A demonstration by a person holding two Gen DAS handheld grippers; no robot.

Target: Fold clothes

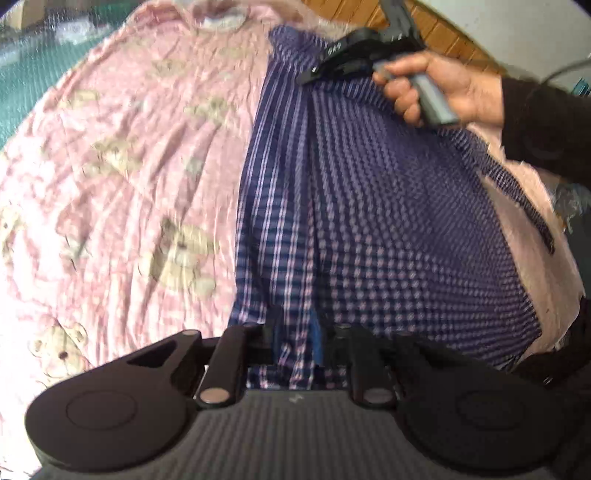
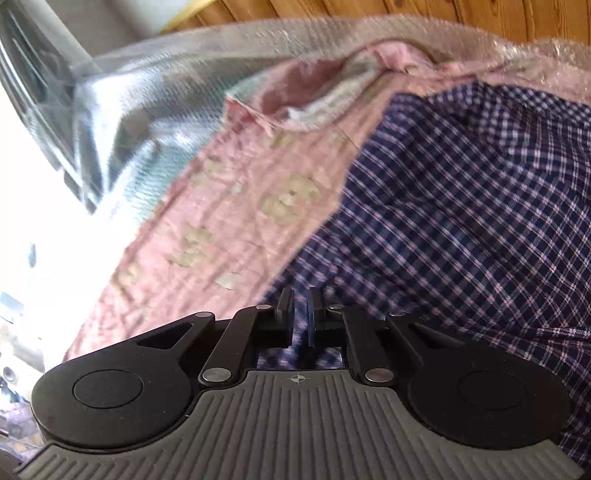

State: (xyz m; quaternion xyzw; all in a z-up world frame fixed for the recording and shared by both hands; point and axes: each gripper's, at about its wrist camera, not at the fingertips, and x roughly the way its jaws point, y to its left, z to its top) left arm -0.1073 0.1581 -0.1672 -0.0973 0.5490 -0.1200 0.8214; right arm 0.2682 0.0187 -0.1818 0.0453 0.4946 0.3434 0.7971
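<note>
A navy and white plaid garment (image 1: 369, 206) lies on a pink bedspread with teddy bears (image 1: 129, 166). It is pulled into long folds between the two grippers. My left gripper (image 1: 295, 339) sits at the near end, shut on a bunched edge of the plaid cloth. At the far end a hand (image 1: 443, 88) holds my right gripper (image 1: 314, 72), whose tip is down on the cloth. In the right wrist view the right gripper (image 2: 300, 317) is shut, with plaid fabric (image 2: 461, 206) pinched between its fingers (image 2: 286, 314).
The pink bedspread (image 2: 229, 206) spreads out left of the garment. A teal mesh cover (image 1: 22, 92) borders it on the far left. A clear plastic sheet (image 2: 147, 110) lies beyond the bedspread's edge. Wooden boards (image 2: 443, 11) run behind. A black sleeve (image 1: 535, 122) enters from the right.
</note>
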